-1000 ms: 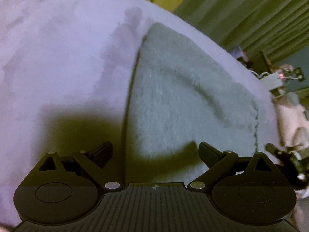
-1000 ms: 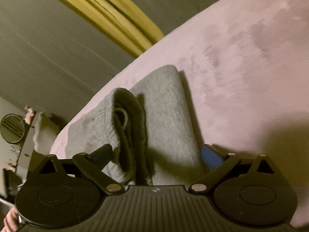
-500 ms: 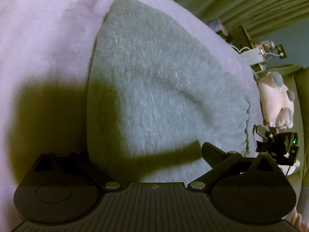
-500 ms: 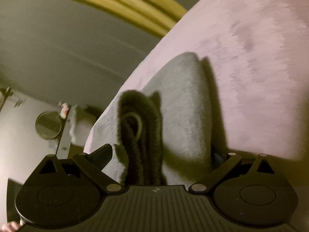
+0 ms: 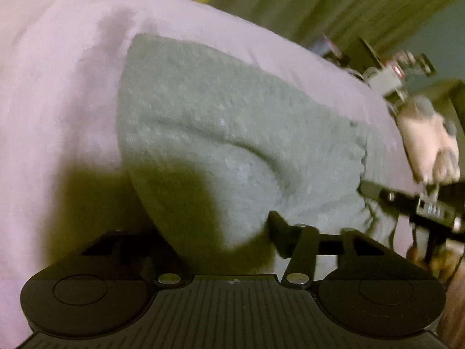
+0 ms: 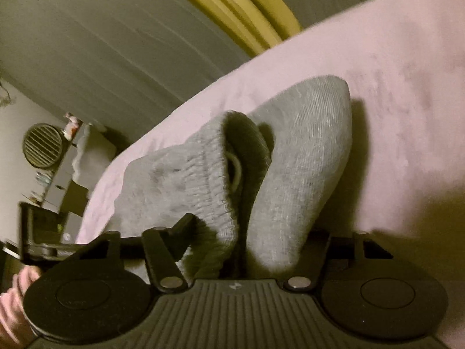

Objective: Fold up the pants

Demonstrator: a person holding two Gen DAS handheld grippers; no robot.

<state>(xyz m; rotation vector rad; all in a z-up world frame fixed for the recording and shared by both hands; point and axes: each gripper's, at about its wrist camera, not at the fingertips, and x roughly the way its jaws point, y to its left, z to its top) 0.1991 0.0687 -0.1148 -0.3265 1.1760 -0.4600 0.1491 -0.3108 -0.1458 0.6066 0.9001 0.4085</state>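
Observation:
Grey folded pants lie on a lilac bed cover. My left gripper is closing on their near corner. Cloth bunches between the jaws and hides the left finger, while the right finger presses the fabric's edge. In the right wrist view the pants show their ribbed waistband and a drawstring loop. My right gripper is closing on this thick end. Its left finger touches the waistband and its right finger is under the cloth. Each view shows the other gripper at its side.
A pale stuffed toy and small clutter sit beyond the bed's right edge. Green and yellow curtains hang behind the bed. A round slatted fan stands on furniture at the left. A hand in a pink sleeve shows bottom left.
Both grippers slid in over the ends of the pants and their jaws narrowed from wide open. Cloth now bunches between the fingers on both sides.

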